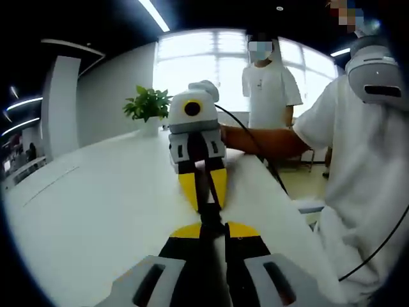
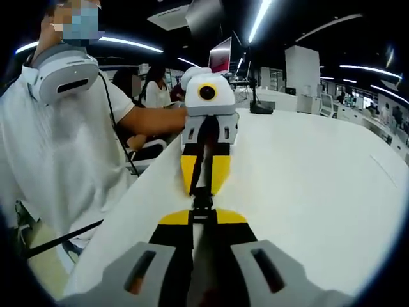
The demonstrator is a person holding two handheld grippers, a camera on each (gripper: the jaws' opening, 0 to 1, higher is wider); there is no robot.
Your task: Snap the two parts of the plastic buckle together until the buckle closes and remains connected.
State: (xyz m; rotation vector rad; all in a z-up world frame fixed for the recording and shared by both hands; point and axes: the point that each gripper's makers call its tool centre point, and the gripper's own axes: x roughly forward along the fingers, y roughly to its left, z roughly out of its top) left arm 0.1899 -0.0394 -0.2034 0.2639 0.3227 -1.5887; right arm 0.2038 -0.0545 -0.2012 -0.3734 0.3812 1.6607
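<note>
The black plastic buckle [image 1: 209, 214] hangs in the short gap between the two grippers, which face each other tip to tip over the white table [image 1: 96, 204]. My left gripper [image 1: 211, 228] rises from the bottom of the left gripper view, its yellow-tipped jaws shut on the near buckle part and its black strap. My right gripper [image 1: 204, 199] points back at it, shut on the far part. In the right gripper view the buckle [image 2: 203, 203] sits between my right gripper [image 2: 202, 219] and the left gripper [image 2: 203, 189]. Whether the two parts are latched is hidden.
The person holding the grippers, in a white shirt [image 2: 57, 147], stands at the table's edge with a black cable [image 1: 255, 144] trailing. A potted plant [image 1: 148, 105] stands at the far end. Another person [image 1: 268, 83] stands by the window. A monitor [image 2: 220, 56] sits behind.
</note>
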